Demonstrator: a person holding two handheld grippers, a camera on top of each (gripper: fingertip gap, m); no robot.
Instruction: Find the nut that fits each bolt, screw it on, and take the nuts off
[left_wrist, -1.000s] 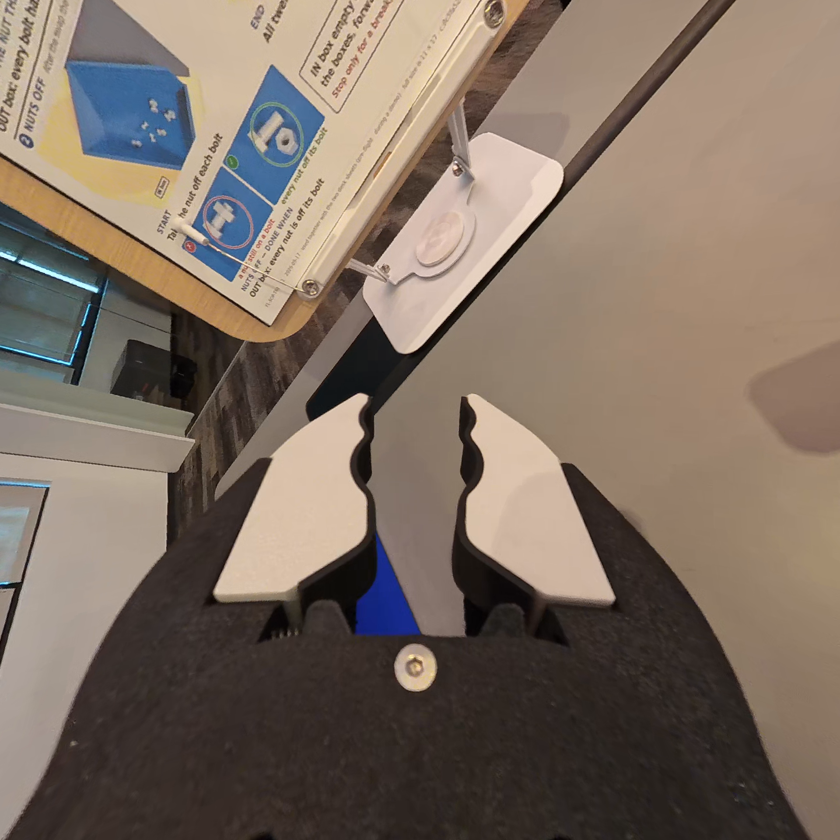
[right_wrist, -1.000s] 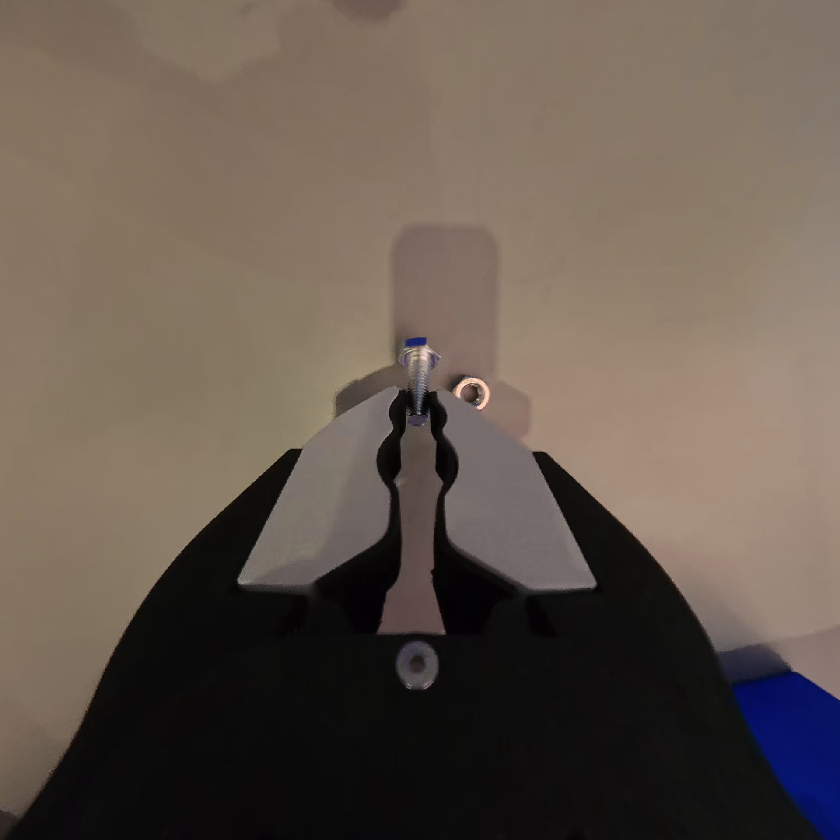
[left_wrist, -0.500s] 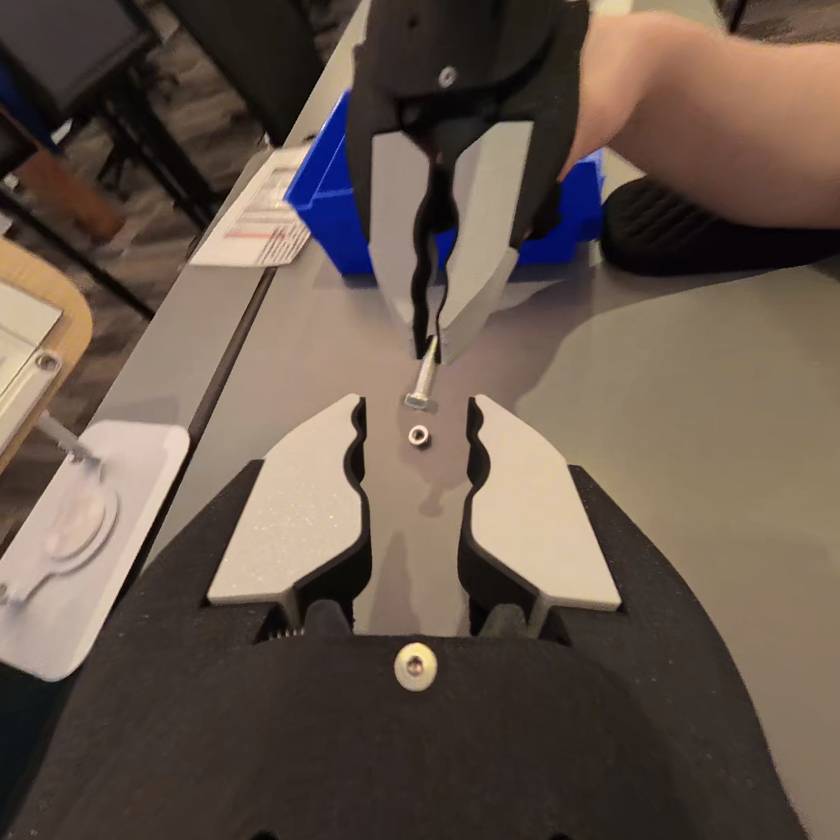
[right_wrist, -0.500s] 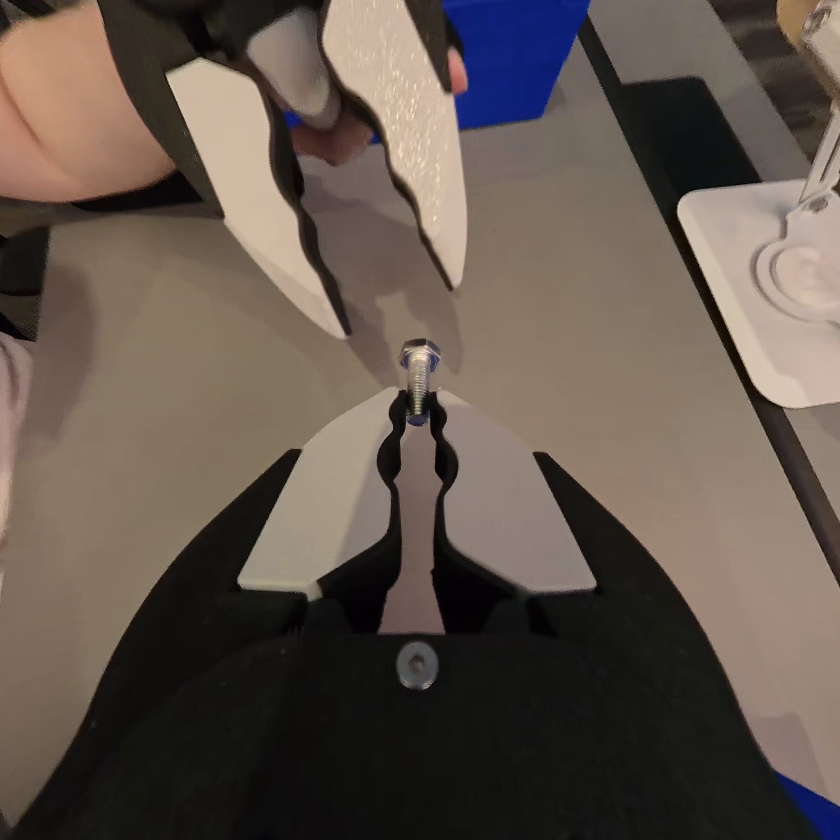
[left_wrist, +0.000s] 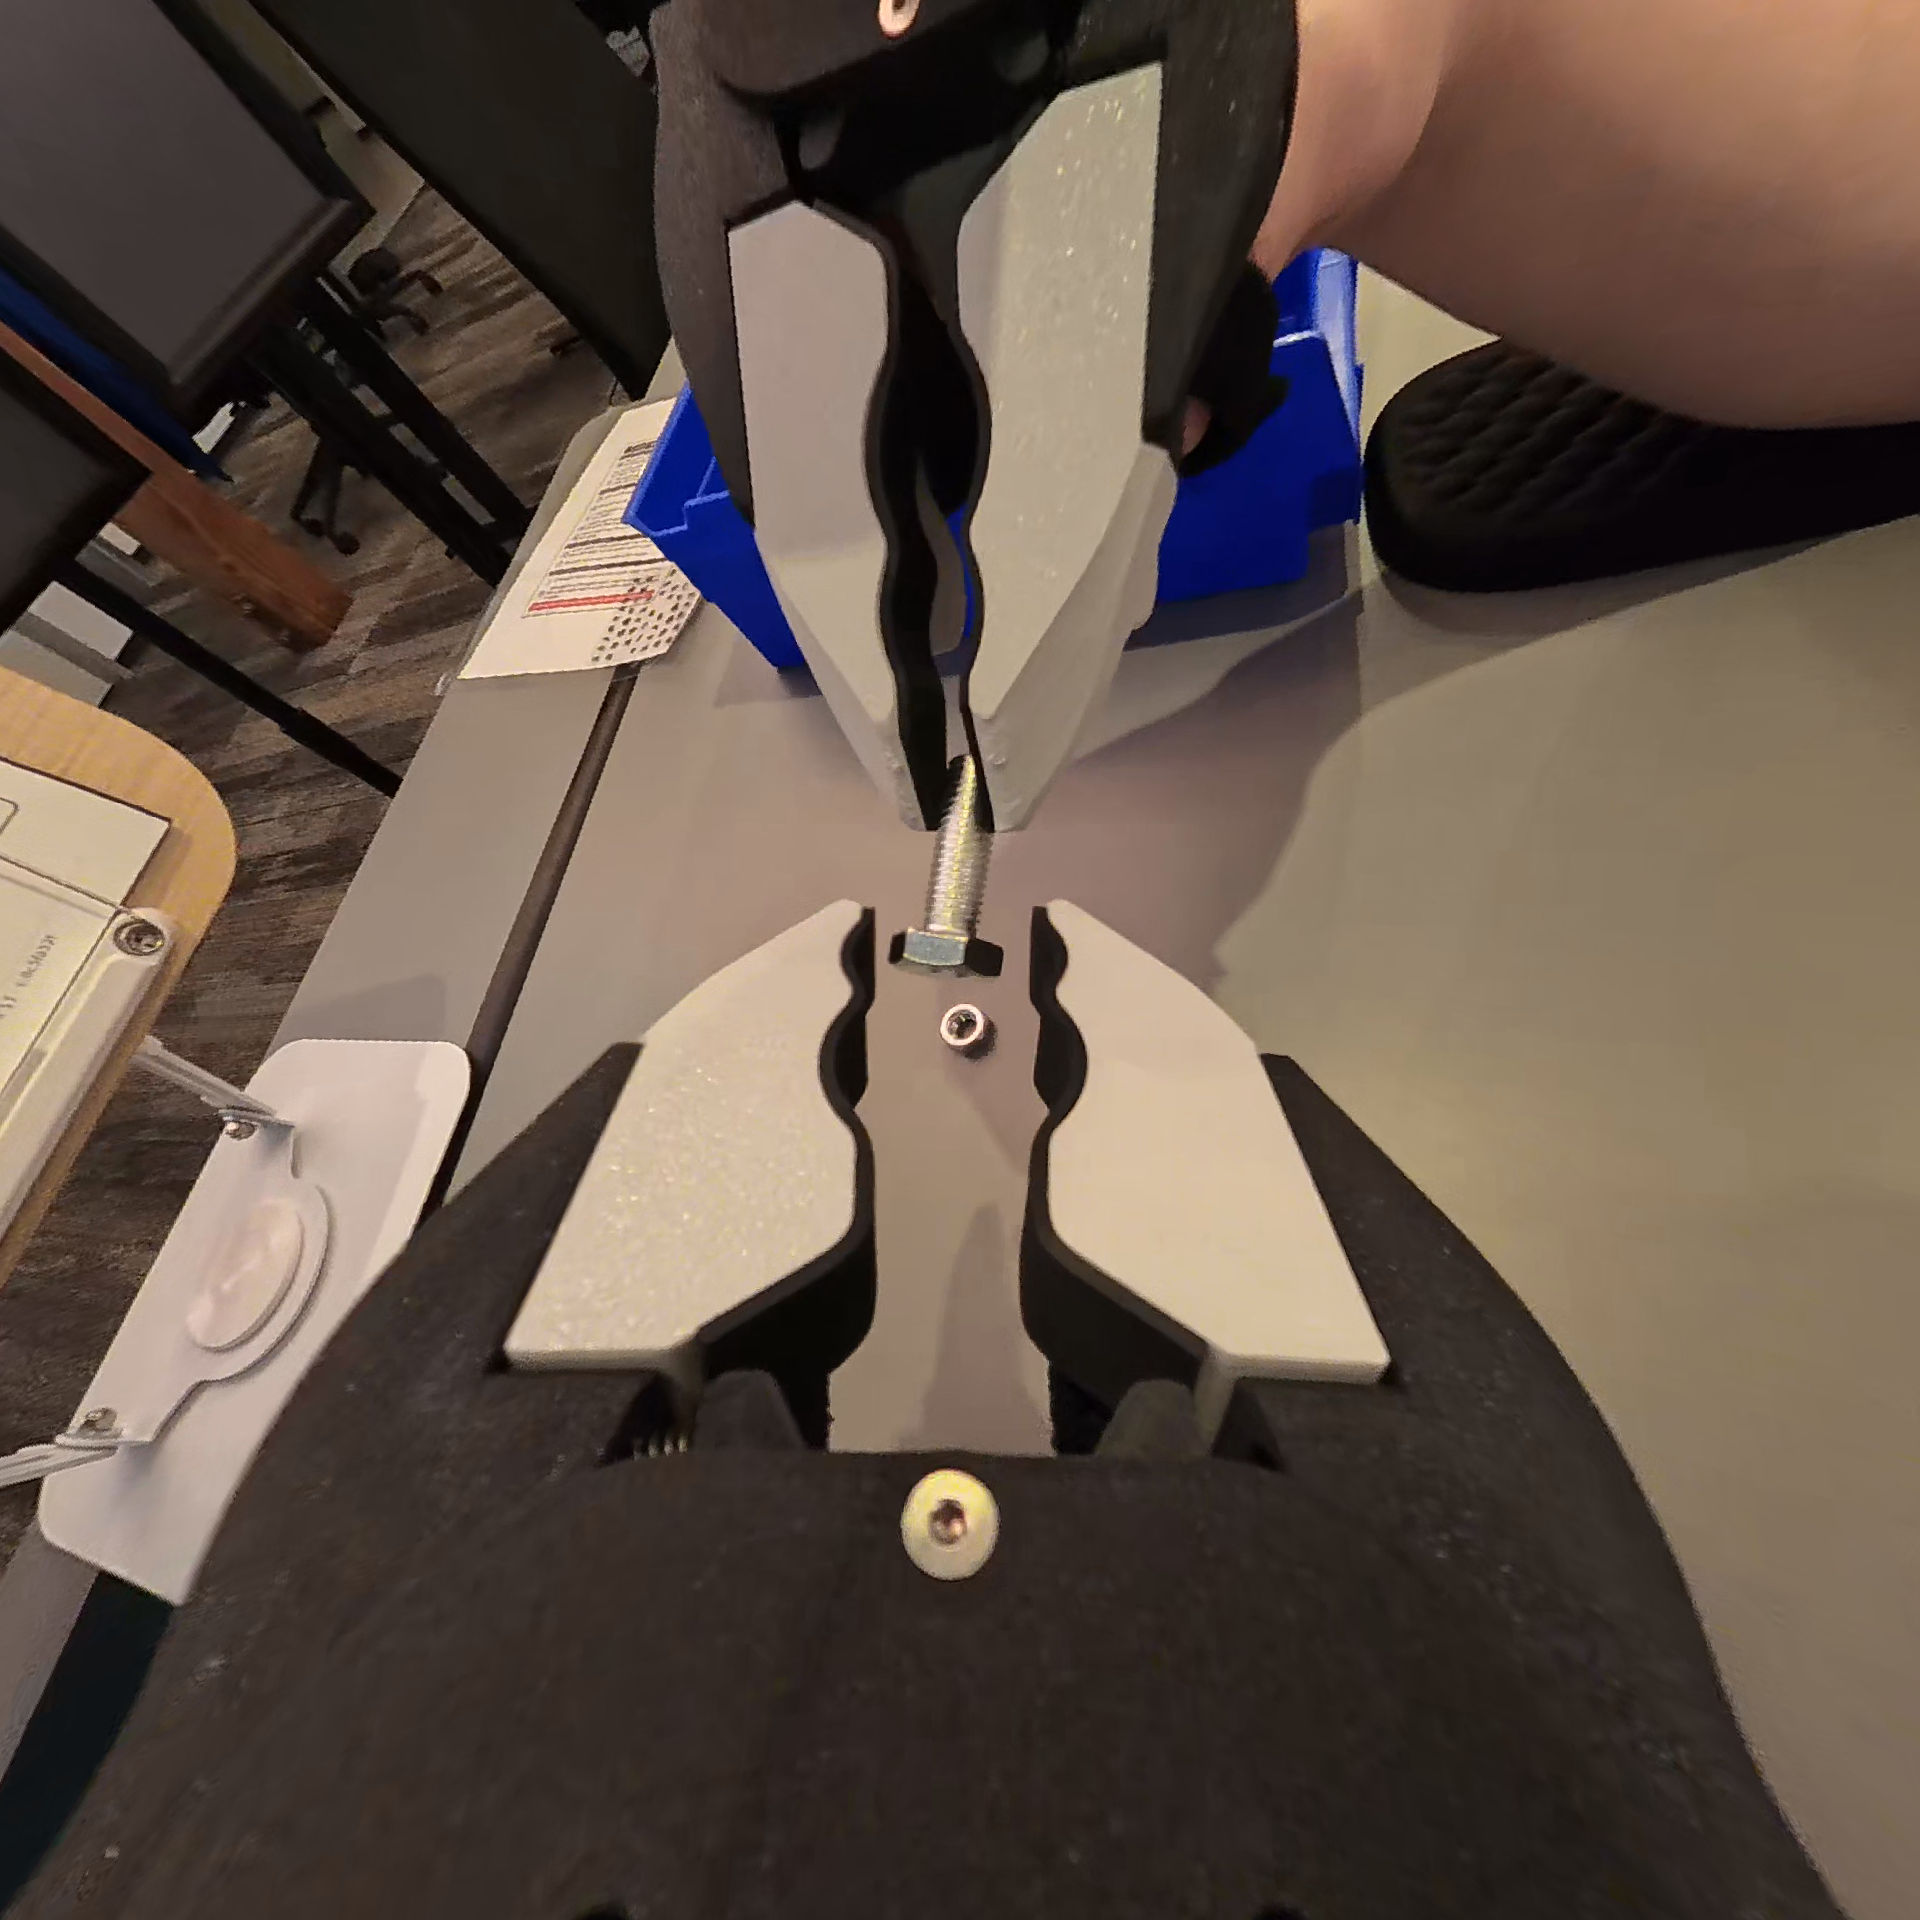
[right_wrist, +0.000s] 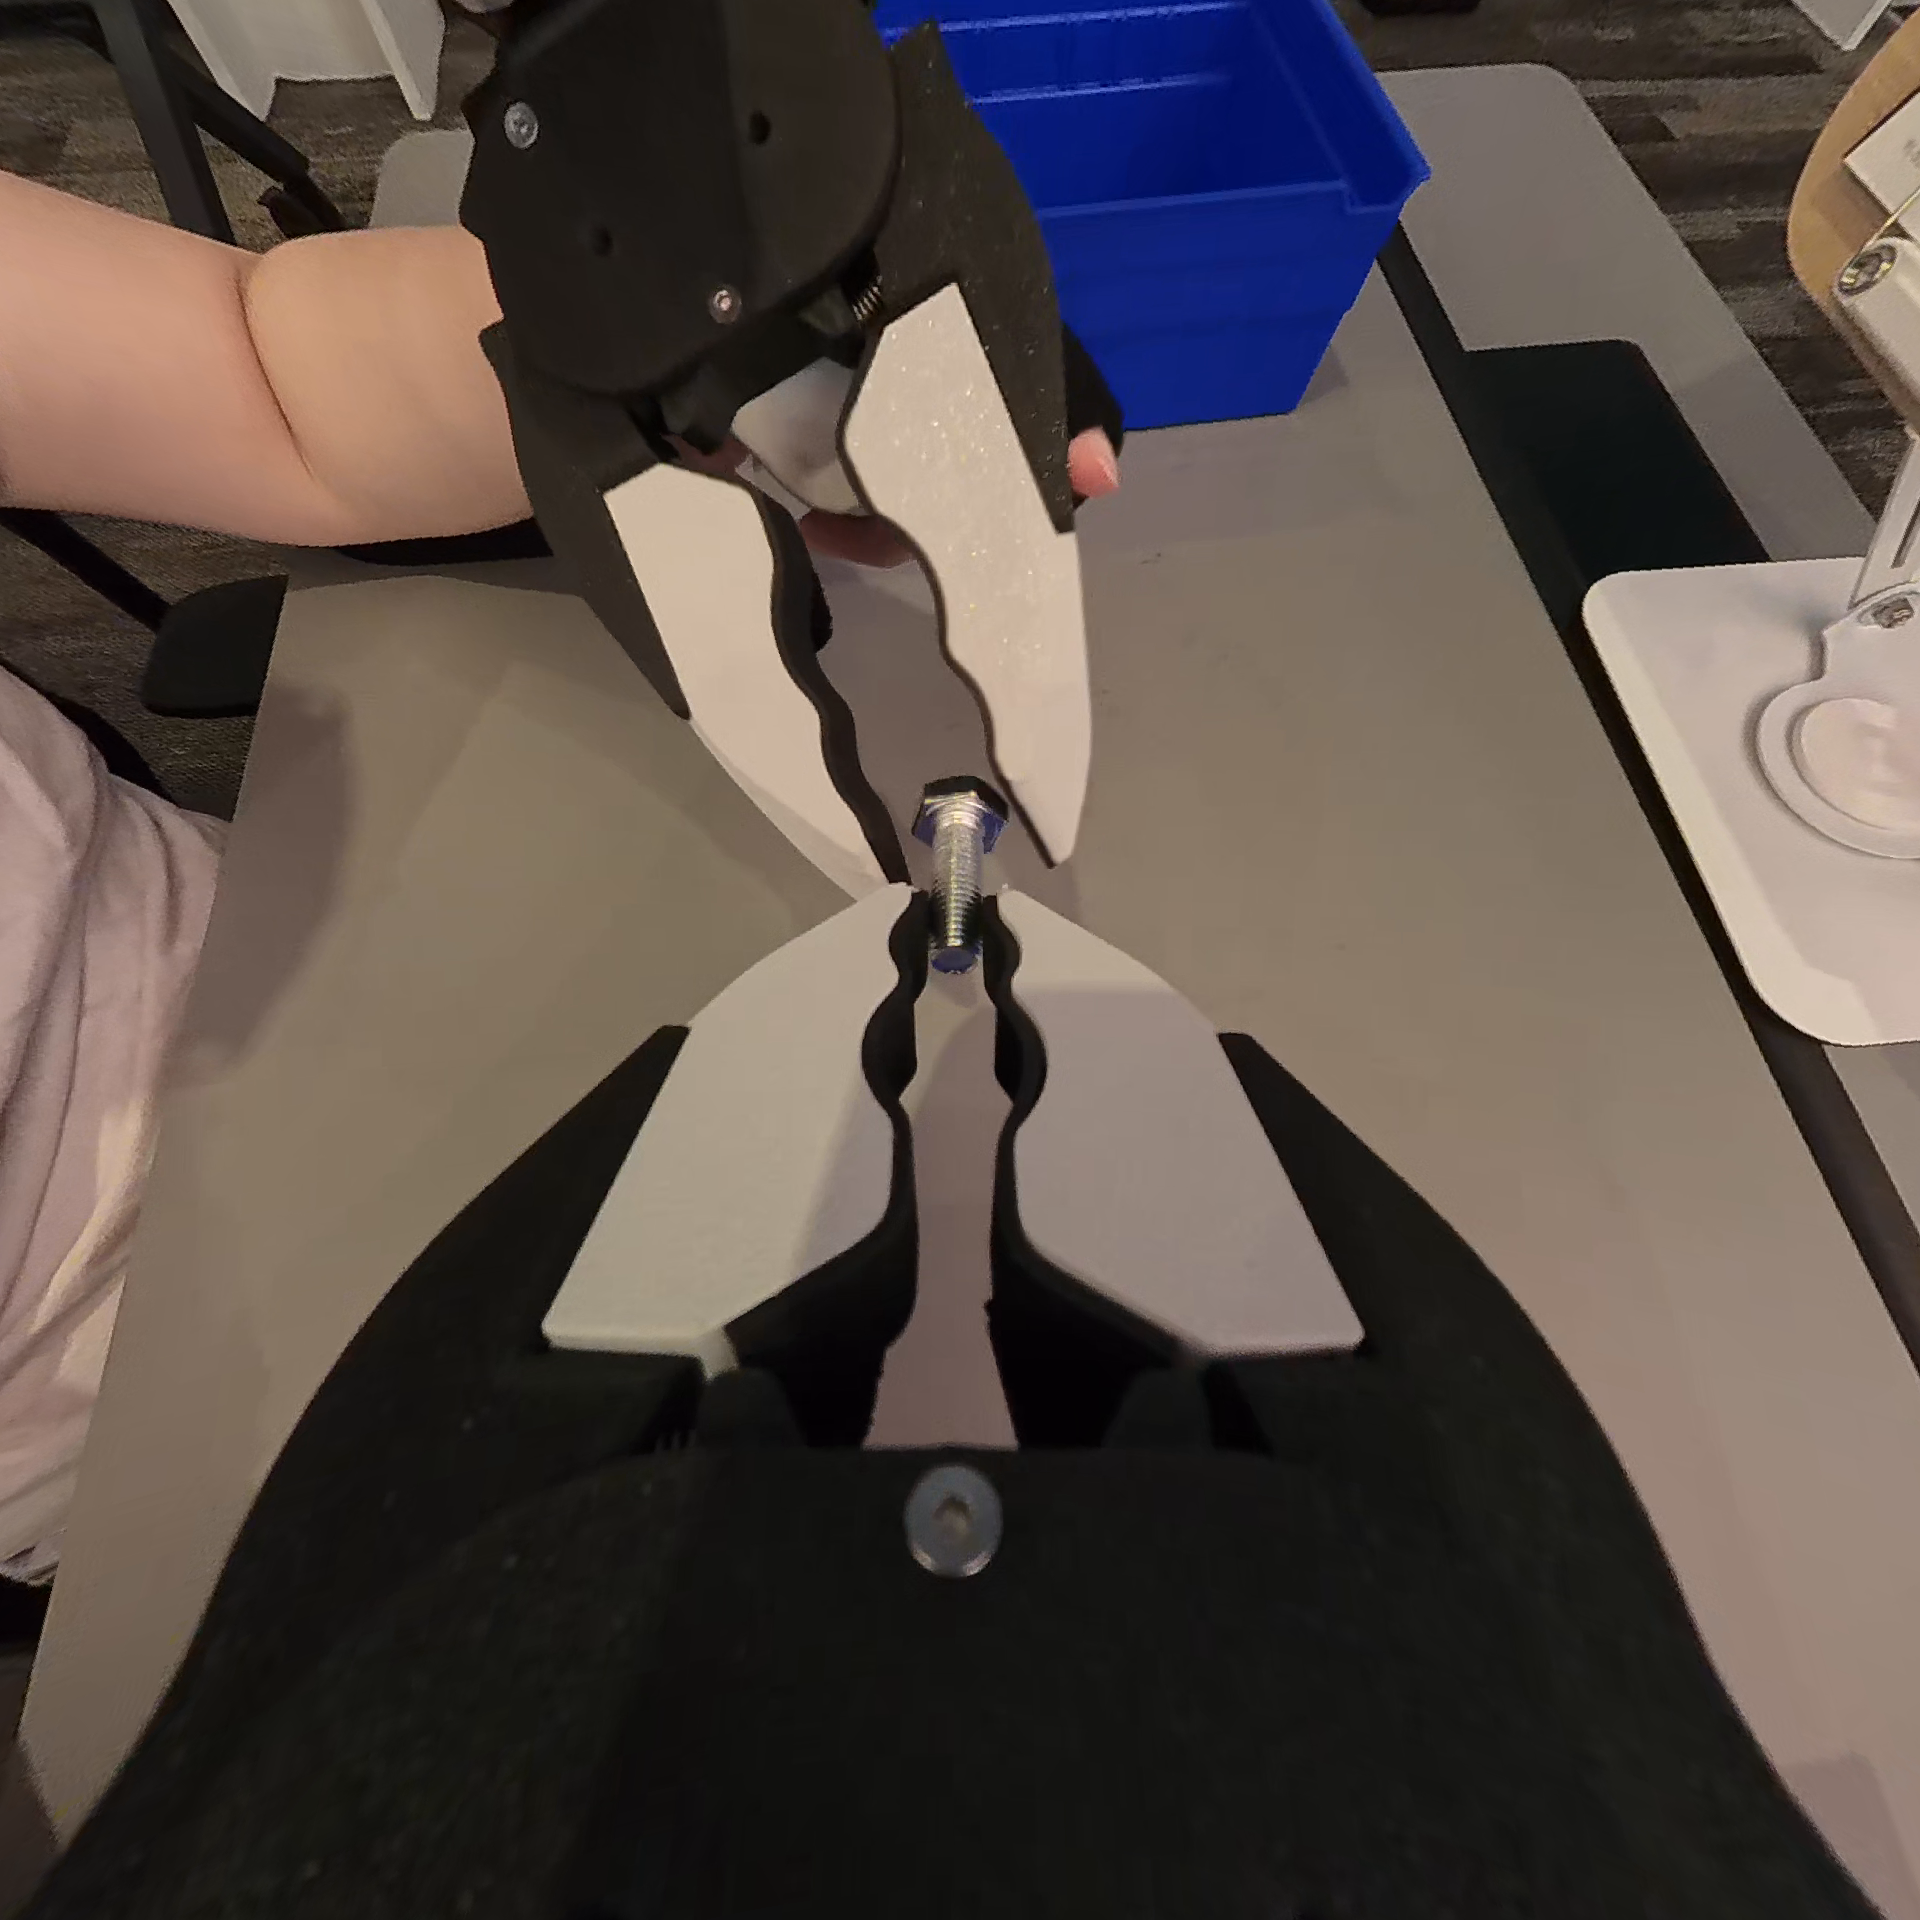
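Pinching the threaded end of a short silver hex-head bolt (right_wrist: 954, 871) between its tips, the right gripper (right_wrist: 954, 914) holds it clamped above the grey table (left_wrist: 1558, 935), head pointing toward the left gripper (left_wrist: 948, 935). That one's jaws stand apart, flanking the bolt head without touching it. A small silver hex nut (left_wrist: 966, 1029) lies on the table between them. A blue plastic bin (right_wrist: 1195, 208) sits behind.
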